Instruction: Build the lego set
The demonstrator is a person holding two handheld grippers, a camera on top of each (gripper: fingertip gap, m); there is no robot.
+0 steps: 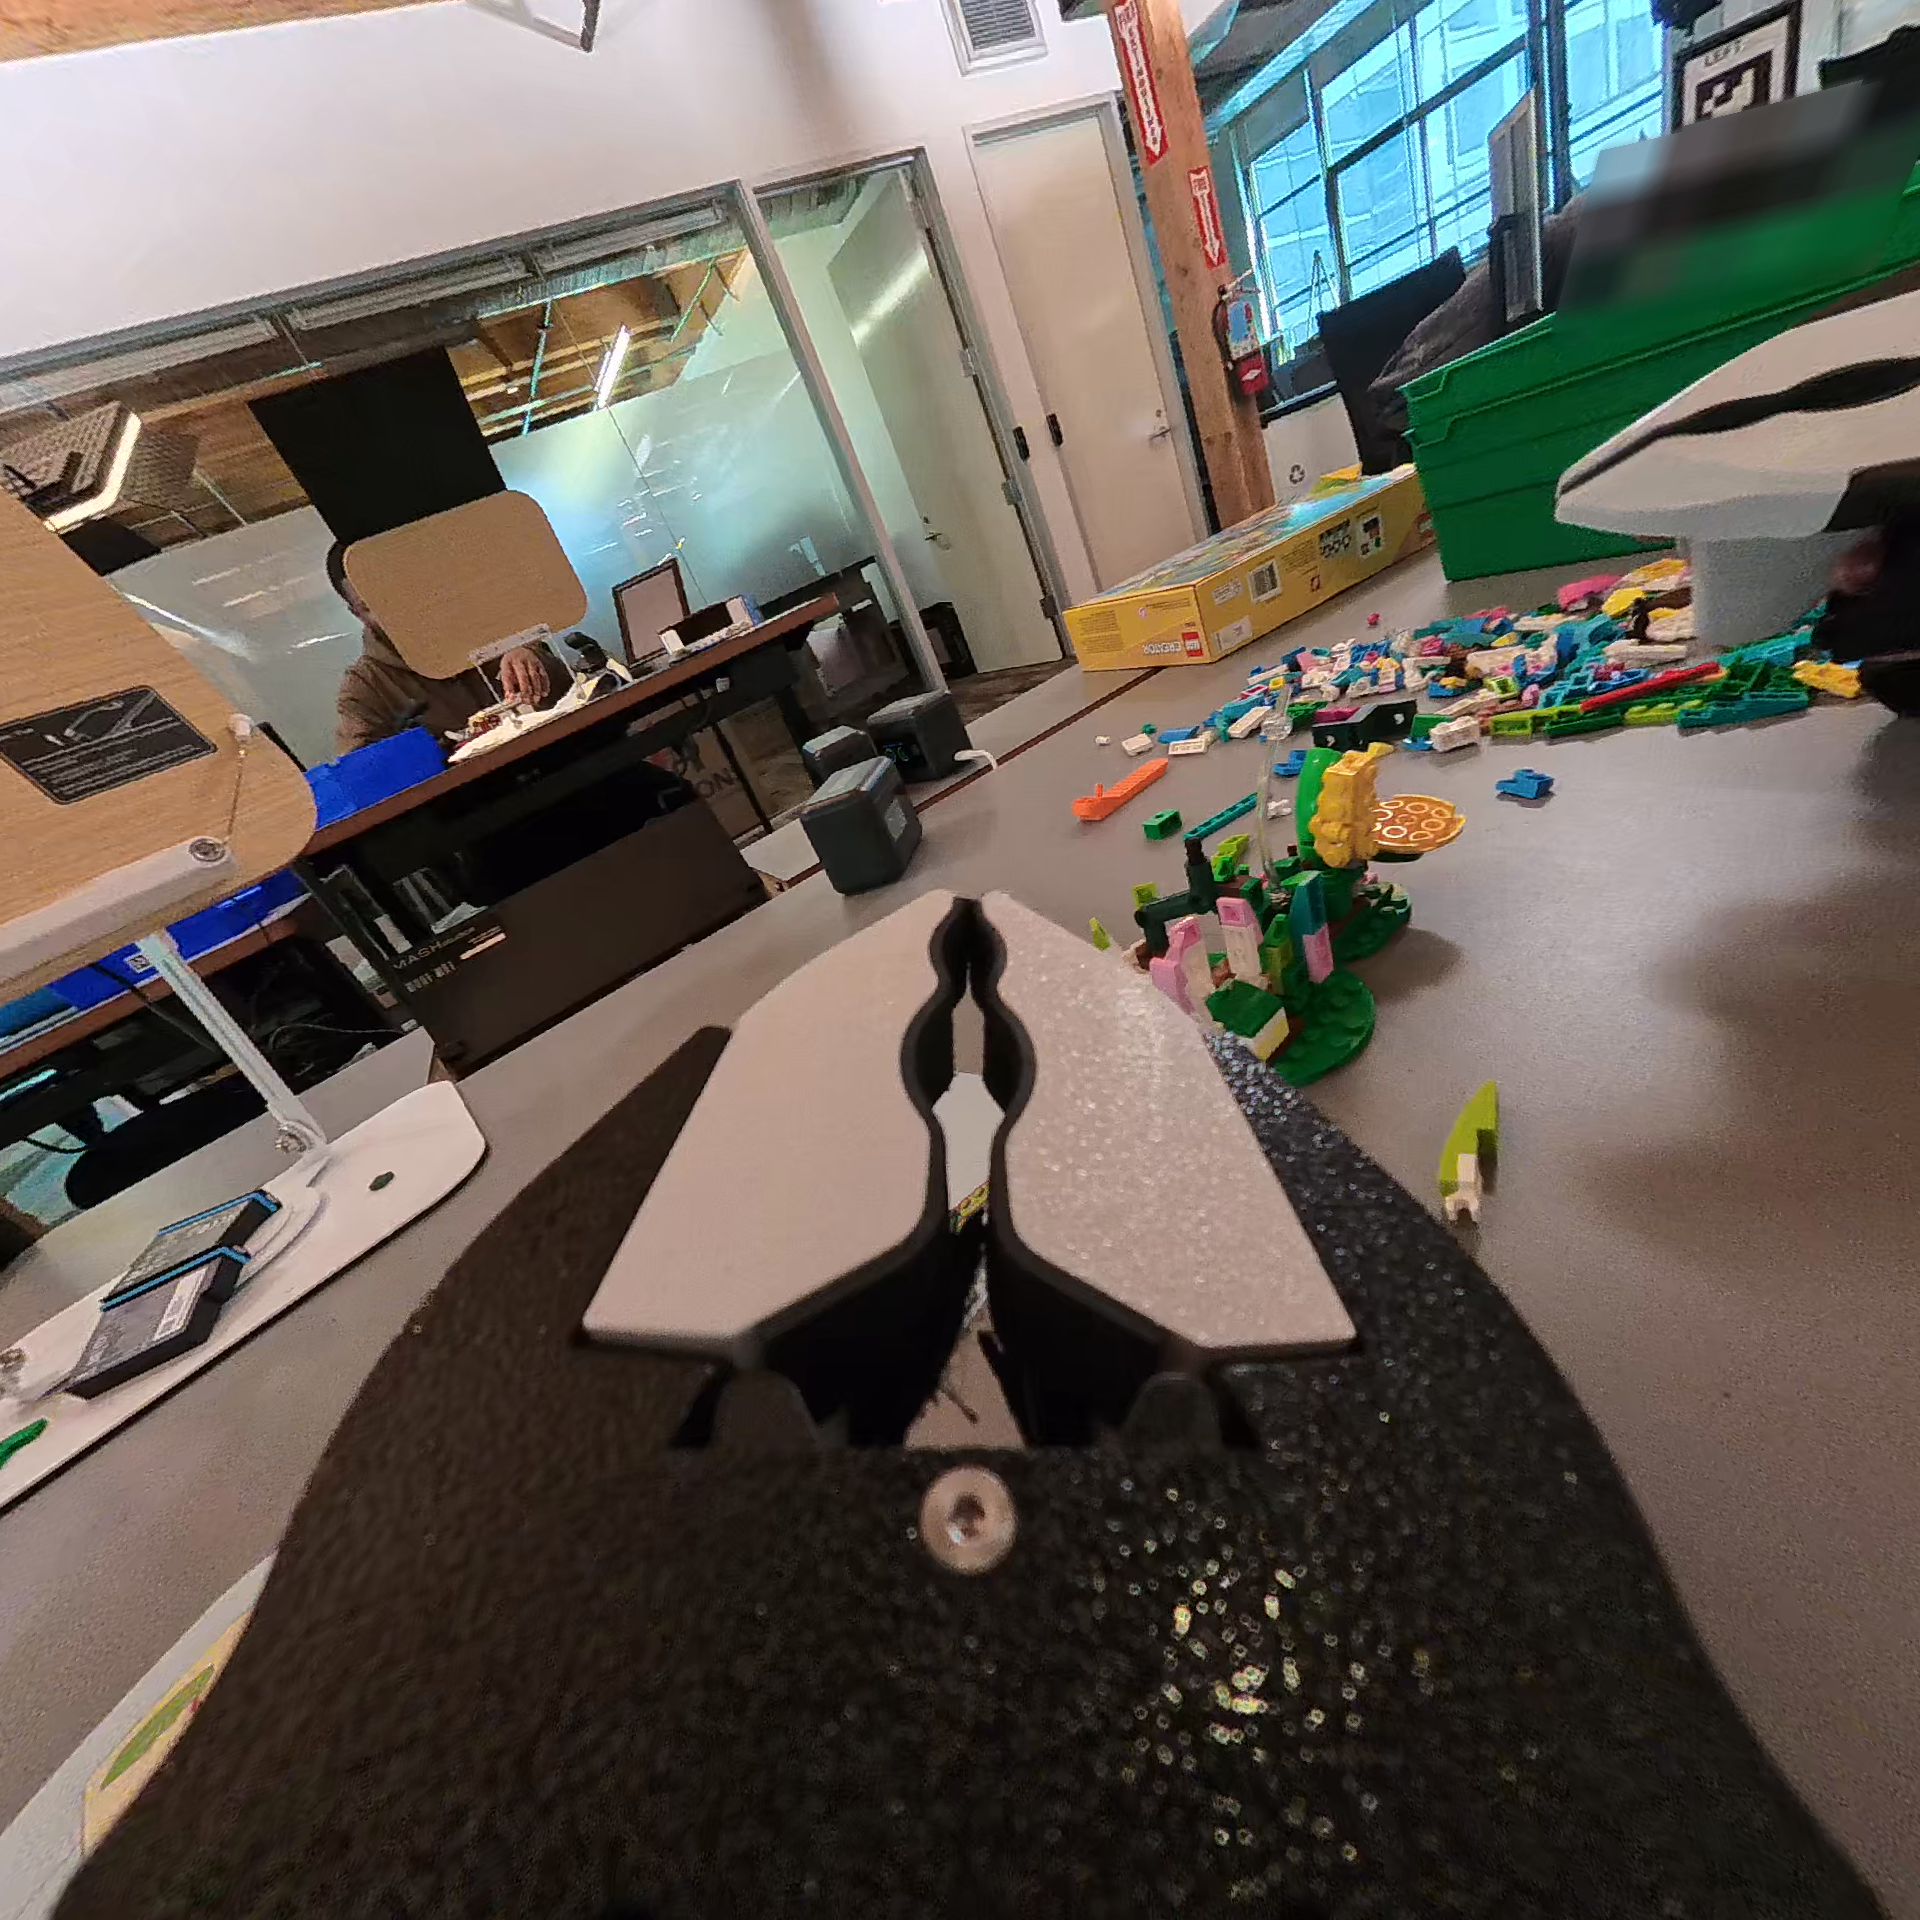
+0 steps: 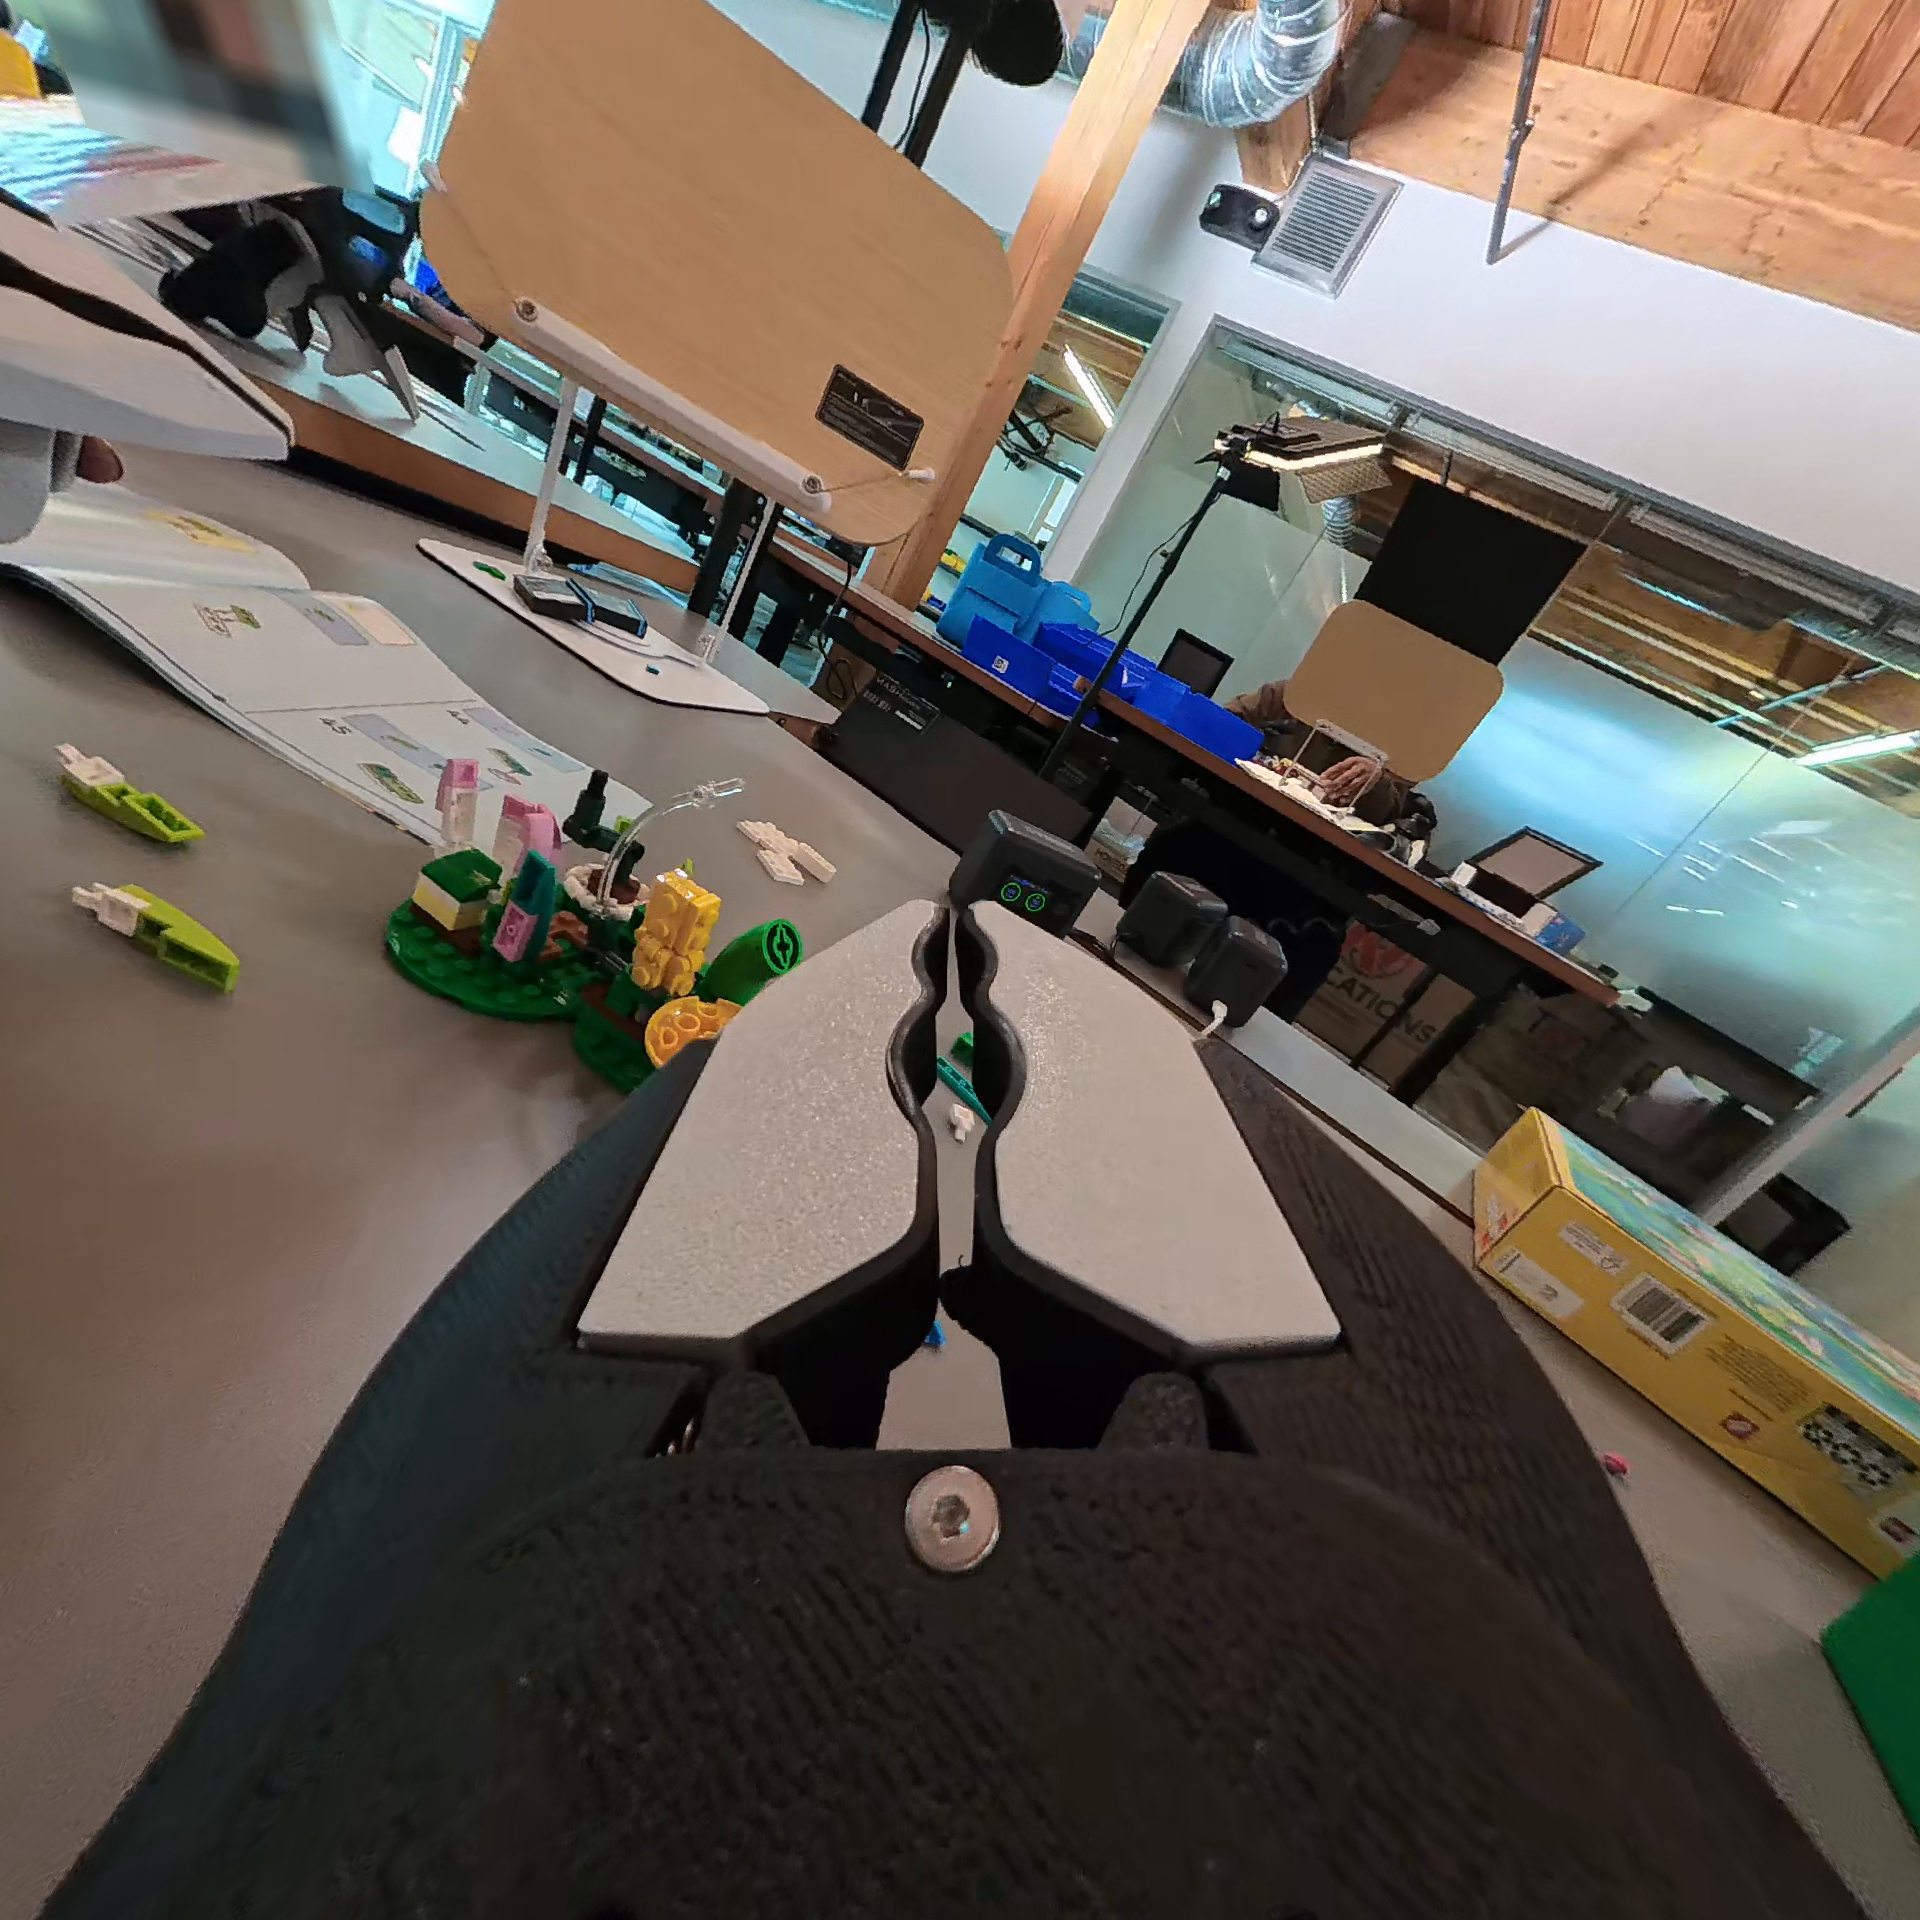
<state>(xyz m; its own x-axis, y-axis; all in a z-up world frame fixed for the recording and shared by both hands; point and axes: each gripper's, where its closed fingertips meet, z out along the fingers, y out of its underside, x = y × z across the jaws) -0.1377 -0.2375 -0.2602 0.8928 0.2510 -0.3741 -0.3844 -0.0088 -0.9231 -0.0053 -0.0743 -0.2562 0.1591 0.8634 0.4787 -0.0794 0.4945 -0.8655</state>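
Two tongs: both are seen over a grey table (image 1: 1662, 1039), each drawn in to a narrow gap.
Left tongs (image 1: 971, 914): the fingers nearly meet at the tips and nothing is gripped between them; whether the tips touch cannot be told.
Right tongs (image 2: 951, 920): a thin slit is left between the fingers and nothing is held; a small white piece (image 2: 961, 1120) and a teal piece (image 2: 961, 1086) on the table are seen through the gap.
Lego build (image 1: 1288, 925): it stands on the table just right of the left tongs' tips, on round green plates, with pink, yellow and white parts.
Same build from the right (image 2: 582, 935): it stands just left of the right tongs, its near edge hidden behind the left finger.
Loose bricks (image 1: 1558, 675): a mixed heap is spread on the table beyond the build, partly covered by the other tongs (image 1: 1745, 468) at the right edge.
Lime leaf piece (image 1: 1470, 1148): it lies alone near the build.
Second lime piece (image 2: 130, 805): it lies well left of the build, beside the first (image 2: 166, 935).
Instruction booklet (image 2: 312, 665): it is laid open behind the build.
Yellow box (image 1: 1247, 582): it lies at the far table edge, next to stacked green bins (image 1: 1507, 457).
Wooden panel stand (image 2: 707, 312): it is set on a white base behind the booklet.
Person (image 1: 416, 675): seated at a far desk.
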